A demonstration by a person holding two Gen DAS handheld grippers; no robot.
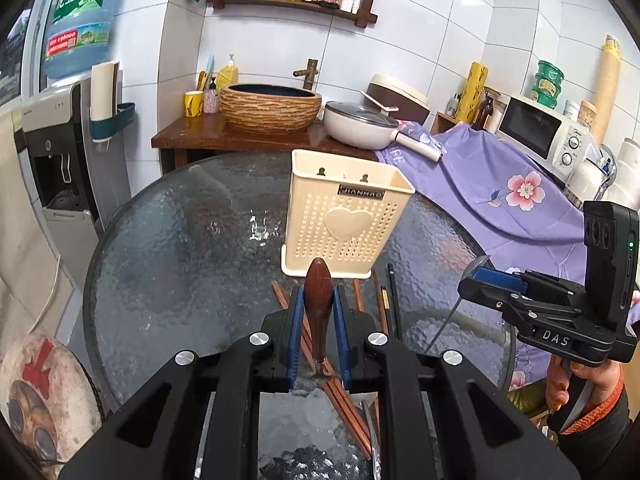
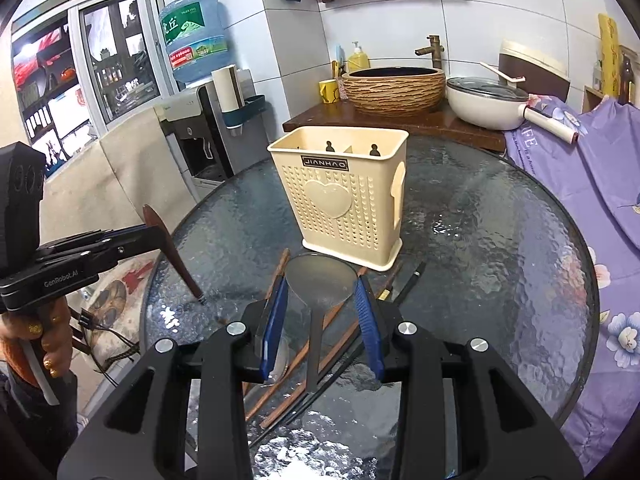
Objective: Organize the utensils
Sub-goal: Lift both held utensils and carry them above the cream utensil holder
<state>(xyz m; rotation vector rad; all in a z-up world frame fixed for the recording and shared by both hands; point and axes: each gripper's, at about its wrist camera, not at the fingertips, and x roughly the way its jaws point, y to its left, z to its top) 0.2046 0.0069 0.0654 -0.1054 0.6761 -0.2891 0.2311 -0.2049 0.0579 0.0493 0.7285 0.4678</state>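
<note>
A cream perforated utensil holder [image 1: 345,224] stands on the round glass table [image 1: 180,264]; it also shows in the right wrist view [image 2: 340,200]. My left gripper [image 1: 319,308] is shut on a dark wooden spoon [image 1: 318,300], held above the table in front of the holder; the spoon also shows from the side [image 2: 176,254]. My right gripper [image 2: 322,312] is shut on a metal spoon [image 2: 320,284], bowl up; that spoon appears in the left wrist view [image 1: 476,266]. Several chopsticks [image 2: 320,344] lie on the glass below both grippers.
A purple flowered cloth [image 1: 492,184] covers the counter on the right, with a microwave [image 1: 540,132]. A white pan [image 1: 360,124] and a basin sink [image 1: 270,106] sit behind the table. A water dispenser [image 1: 60,160] stands at left.
</note>
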